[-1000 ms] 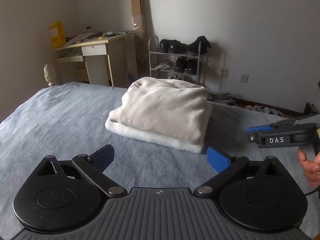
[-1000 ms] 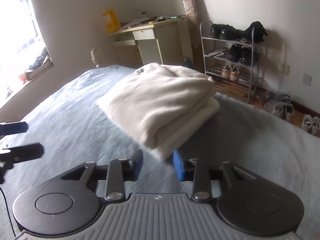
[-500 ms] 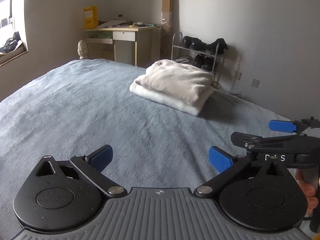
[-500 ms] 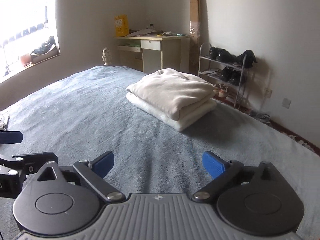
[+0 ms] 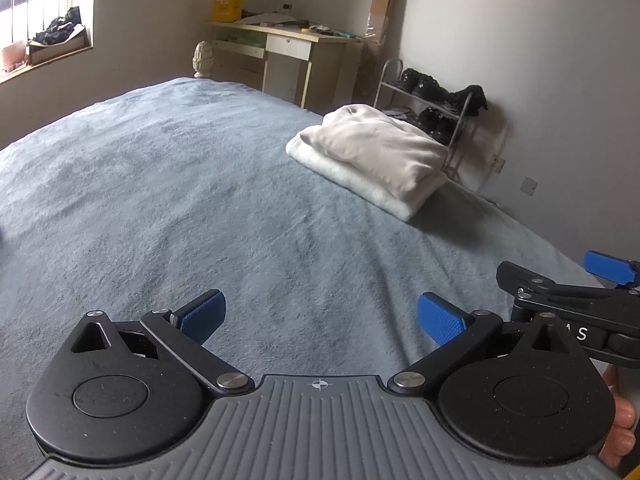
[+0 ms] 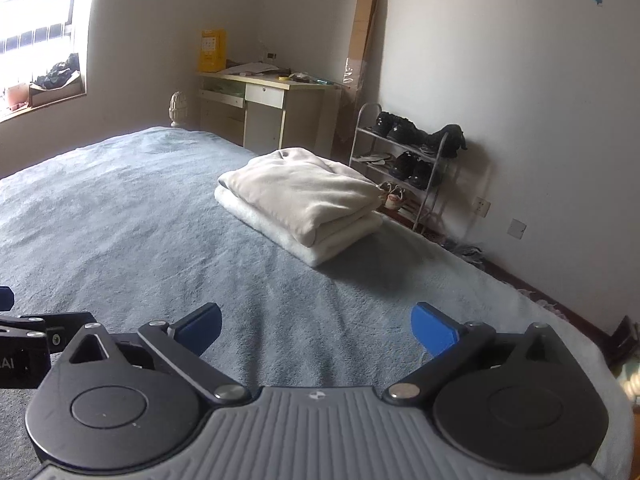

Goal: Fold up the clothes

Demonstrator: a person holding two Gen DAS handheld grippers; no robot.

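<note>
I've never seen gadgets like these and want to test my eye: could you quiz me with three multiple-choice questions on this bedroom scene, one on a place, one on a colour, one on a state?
1. Where does the folded cream garment lie?
A. on the desk
B. on the blue-grey bedspread, near its far edge by the shoe rack
C. on the floor

2. What colour are the fingertips of the right gripper?
A. blue
B. red
C. white

3. How do the jaws of the left gripper stand?
A. clamped on the garment
B. shut on nothing
C. wide apart, empty

Answers:
1 B, it sits on the bedspread in front of the rack.
2 A, both pads are blue.
3 C, only bedspread shows between the pads.
</note>
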